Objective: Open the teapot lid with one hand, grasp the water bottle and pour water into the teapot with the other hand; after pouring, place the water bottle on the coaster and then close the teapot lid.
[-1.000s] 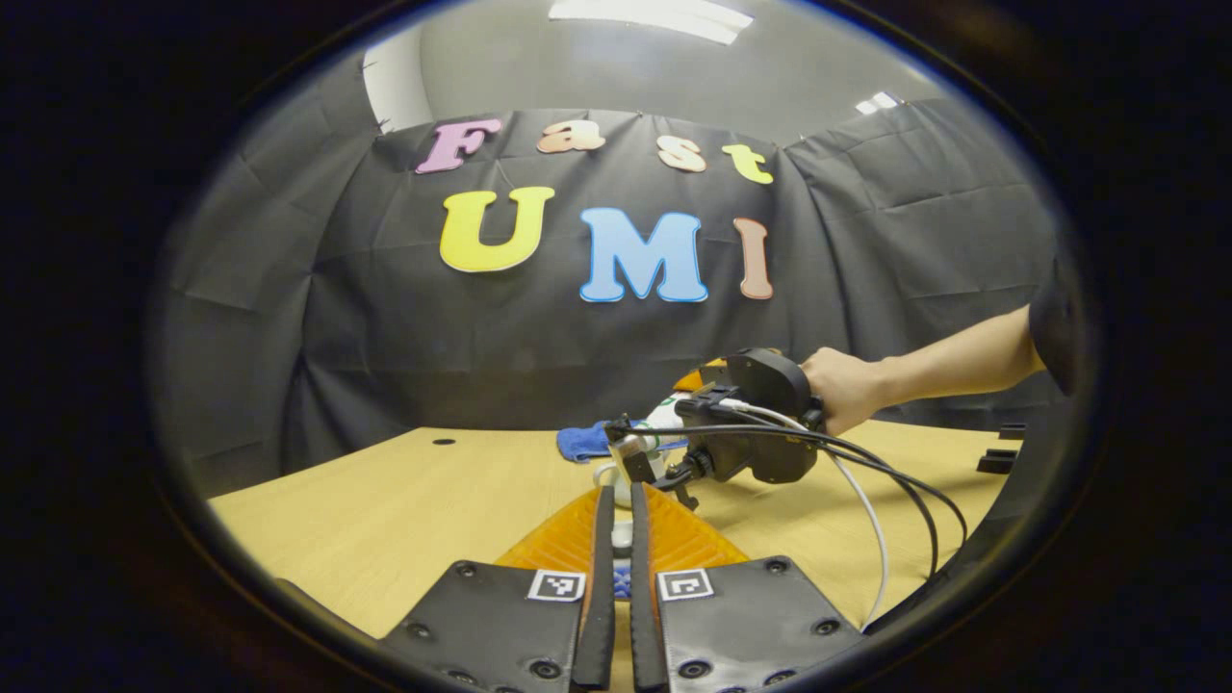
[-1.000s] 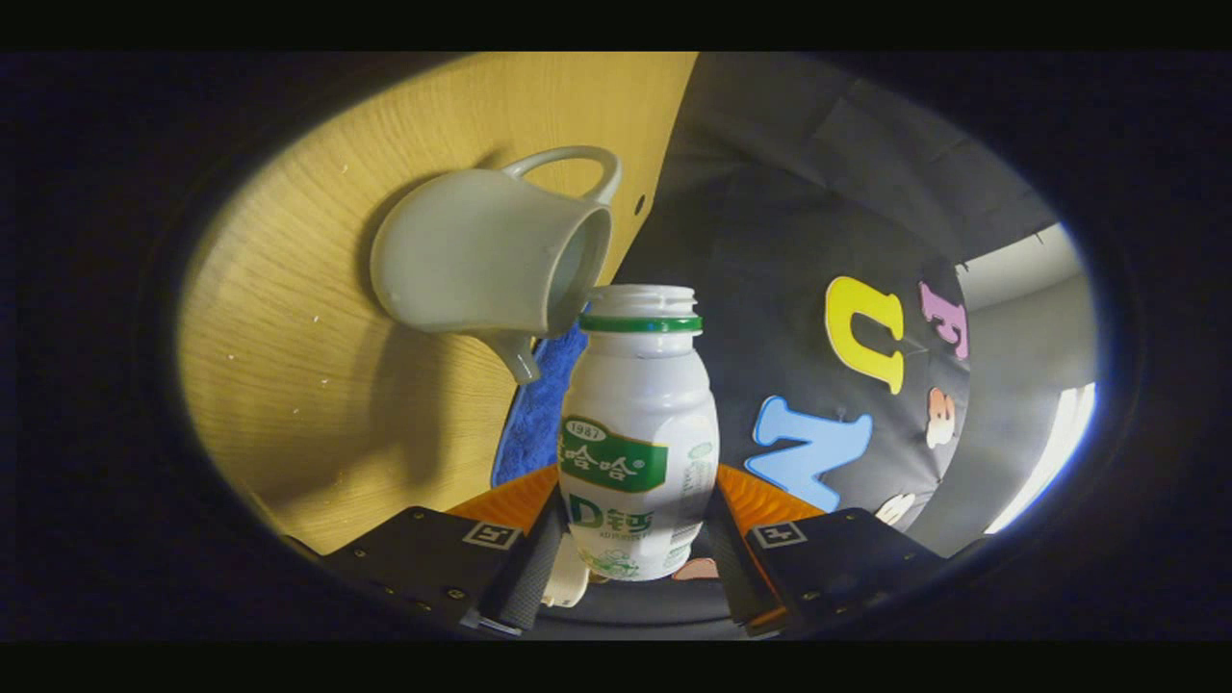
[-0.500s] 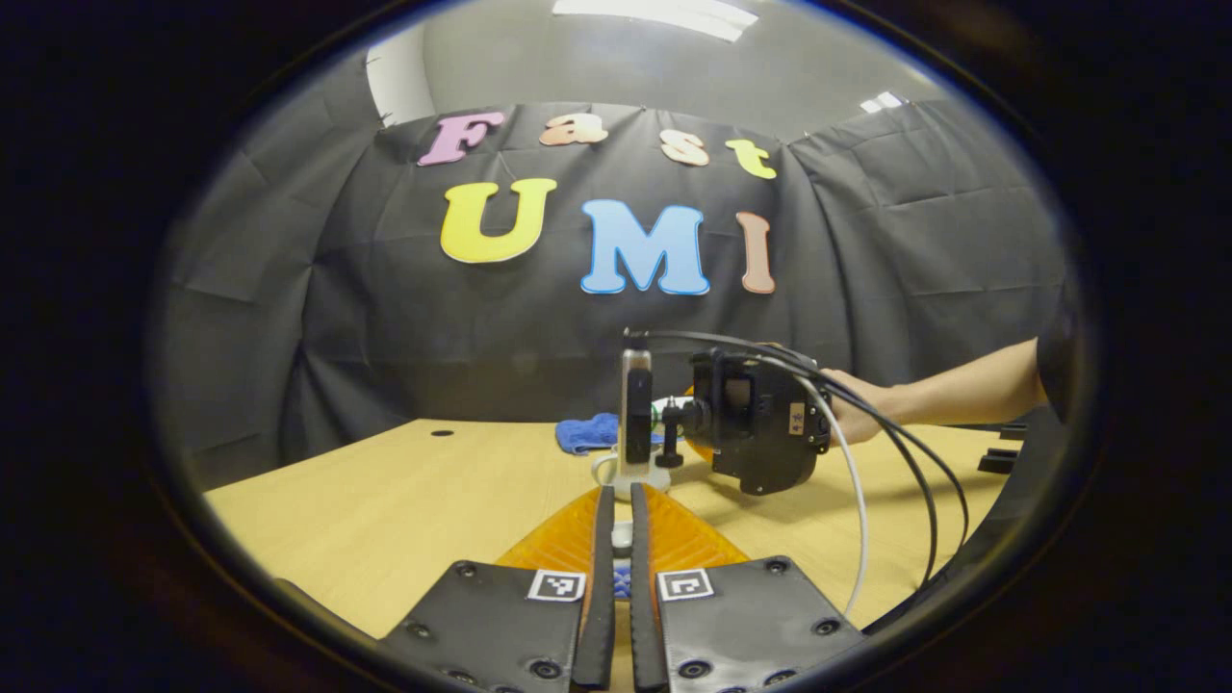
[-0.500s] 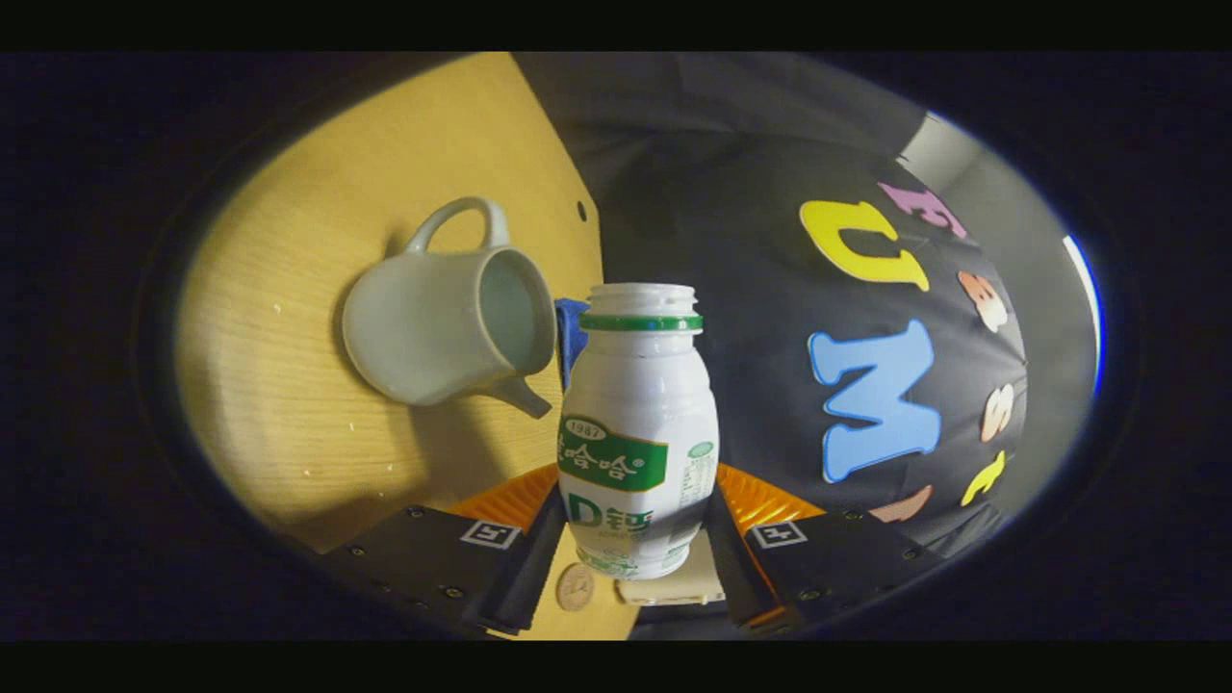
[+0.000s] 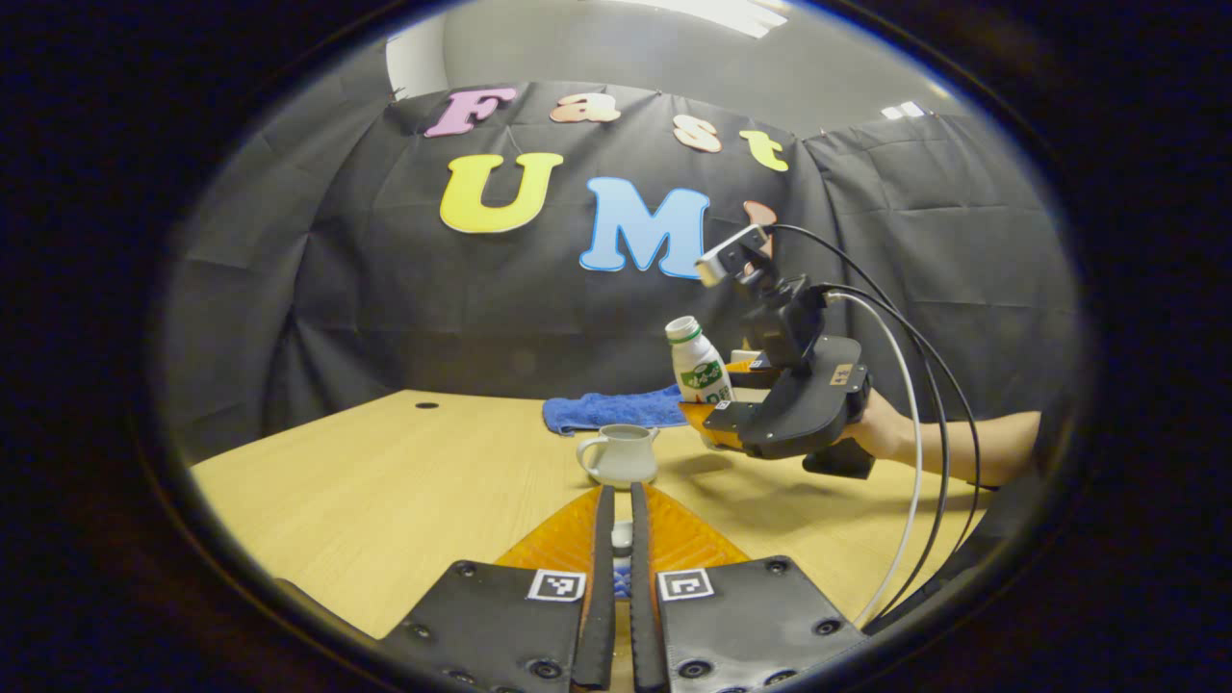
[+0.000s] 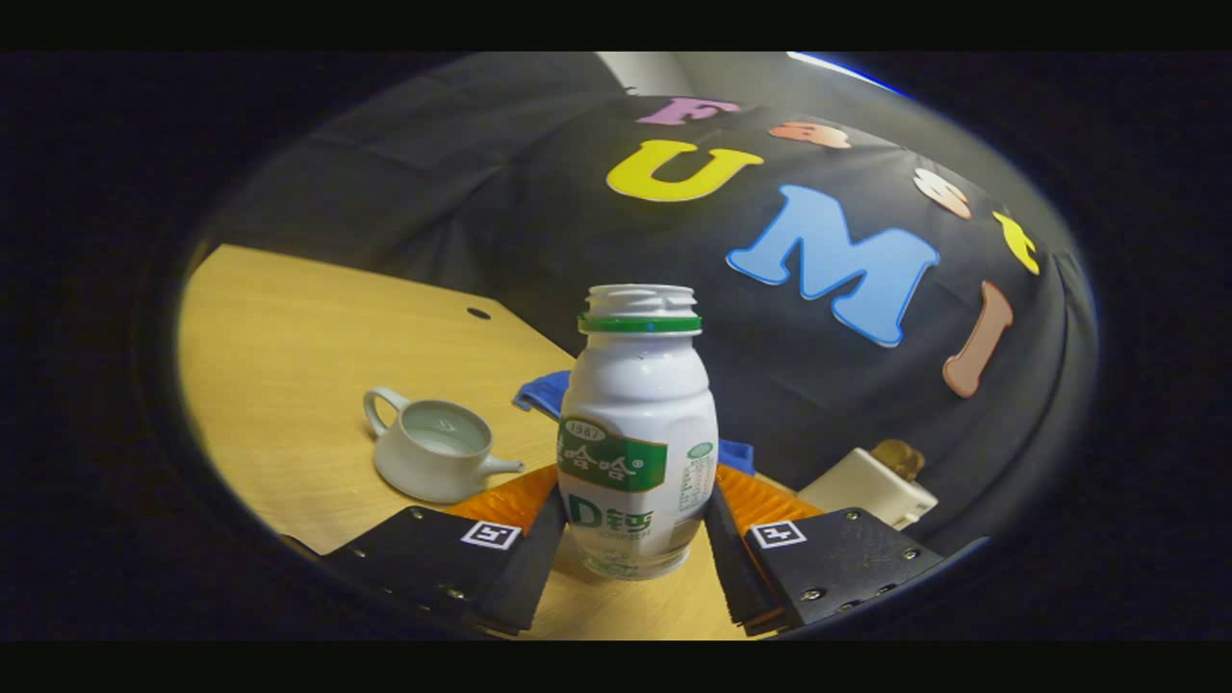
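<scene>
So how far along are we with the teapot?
Teapot stands open with liquid inside, so pouring looks done. Right gripper holds the bottle upright. Left gripper pinches something small and white, likely the lid. Left: bottle onto coaster, lid back on.

Teapot (image 5: 621,454) sitting lidless on the surface (image 5: 385,500), water bottle (image 5: 699,366) held up to its right.

In the left gripper view: teapot straight ahead of the left hand-held gripper (image 5: 616,539), whose two fingers lie nearly together with a small object between them. Cloth (image 5: 611,409) lying behind the teapot, near the booth wall. Right hand-held gripper (image 5: 717,409) right of the teapot, above the surface, bottle upright between its fingers. In the right gripper view: water bottle (image 6: 638,433) front and centre, teapot (image 6: 438,460) down to its left on the surface (image 6: 289,385), cloth (image 6: 544,390) beyond it, a small block (image 6: 866,486) on the right.
</scene>
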{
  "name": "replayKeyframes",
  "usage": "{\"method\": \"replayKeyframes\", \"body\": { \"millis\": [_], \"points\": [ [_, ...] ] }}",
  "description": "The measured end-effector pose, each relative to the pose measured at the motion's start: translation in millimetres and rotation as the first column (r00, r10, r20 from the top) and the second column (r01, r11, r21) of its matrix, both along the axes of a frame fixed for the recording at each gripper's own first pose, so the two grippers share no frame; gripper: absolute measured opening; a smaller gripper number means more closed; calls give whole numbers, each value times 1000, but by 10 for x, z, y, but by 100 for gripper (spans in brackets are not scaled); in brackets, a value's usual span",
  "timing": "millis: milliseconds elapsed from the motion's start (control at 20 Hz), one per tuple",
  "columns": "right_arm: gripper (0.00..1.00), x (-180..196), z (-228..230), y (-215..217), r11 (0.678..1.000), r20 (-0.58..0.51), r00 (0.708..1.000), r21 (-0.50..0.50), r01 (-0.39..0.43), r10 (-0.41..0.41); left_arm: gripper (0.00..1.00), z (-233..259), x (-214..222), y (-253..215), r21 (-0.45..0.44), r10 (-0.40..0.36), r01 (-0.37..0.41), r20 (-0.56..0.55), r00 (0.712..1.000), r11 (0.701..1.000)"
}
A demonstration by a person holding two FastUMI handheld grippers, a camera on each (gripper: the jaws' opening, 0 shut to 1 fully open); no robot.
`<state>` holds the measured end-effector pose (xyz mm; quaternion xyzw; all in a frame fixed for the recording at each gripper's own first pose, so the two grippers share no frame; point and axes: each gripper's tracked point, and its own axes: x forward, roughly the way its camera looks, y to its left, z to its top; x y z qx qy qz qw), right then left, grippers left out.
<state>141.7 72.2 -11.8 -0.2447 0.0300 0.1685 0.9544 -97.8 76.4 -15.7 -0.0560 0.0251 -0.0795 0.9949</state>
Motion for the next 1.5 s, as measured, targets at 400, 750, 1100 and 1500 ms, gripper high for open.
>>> {"method": "replayKeyframes", "body": {
  "millis": [400,750,1100,1500],
  "points": [
    [72,6,16,-399,981,-54,997,178,72,-63,17,734,251,-99,124,11,-30,147,989,992],
    [72,-34,137,-760,963,-43,989,225,145,-138,17,976,1228,-398,122,-15,-10,201,979,992],
    [72,-18,175,-933,951,-43,985,255,175,-170,13,651,2024,-376,104,-4,-9,118,993,995],
    [72,49,187,-1172,930,-53,974,289,227,-221,14,178,2380,-279,114,23,-23,9,1000,993]
  ]
}}
